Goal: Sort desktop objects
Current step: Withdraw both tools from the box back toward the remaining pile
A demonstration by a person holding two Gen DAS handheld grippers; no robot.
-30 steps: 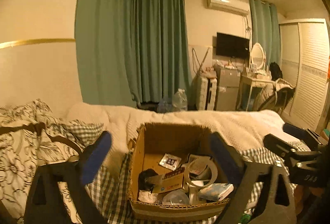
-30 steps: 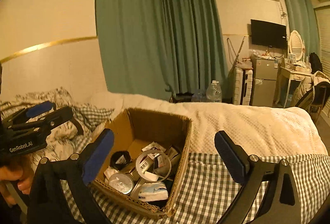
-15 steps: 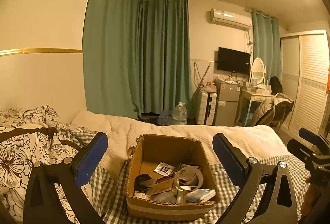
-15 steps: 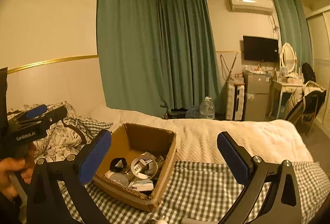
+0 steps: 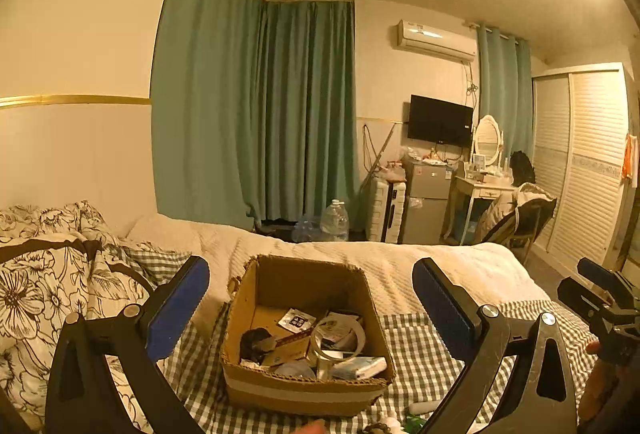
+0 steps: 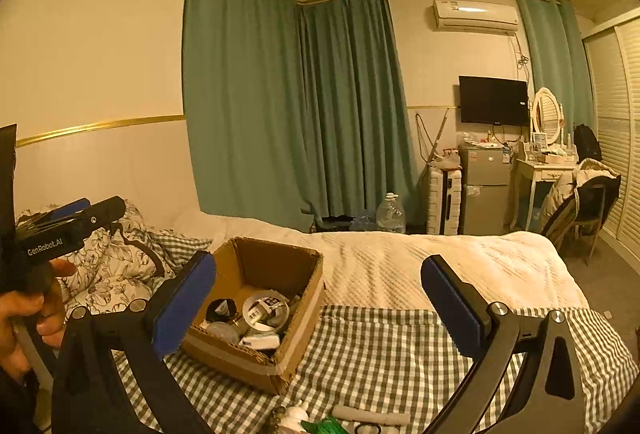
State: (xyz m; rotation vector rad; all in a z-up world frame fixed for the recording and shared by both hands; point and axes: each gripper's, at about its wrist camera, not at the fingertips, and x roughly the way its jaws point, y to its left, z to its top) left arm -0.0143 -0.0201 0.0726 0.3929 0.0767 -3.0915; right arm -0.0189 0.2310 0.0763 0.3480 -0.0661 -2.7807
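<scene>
An open cardboard box [image 5: 280, 390] sits on a checked cloth on the bed; it also shows in the right wrist view [image 6: 304, 286]. It holds a tape roll [image 5: 340, 340], a black round item [image 5: 254, 342], small packets and other bits. My left gripper [image 5: 310, 308] is open and empty, held back from and above the box. My right gripper [image 6: 318, 300] is open and empty, to the right of the box. Small loose items [image 6: 320, 424] lie on the cloth at the near edge, partly cut off.
Floral pillows [image 5: 44, 282] lie at the left. A cream blanket [image 6: 440, 266] covers the far bed. Beyond stand green curtains, a water bottle [image 5: 334, 222], a small fridge [image 5: 424, 206], a dressing table and a chair [image 6: 580, 210].
Both grippers have pulled back and up from the box, so it looks smaller and lower in both views. The loose items at the near edge have come into view.
</scene>
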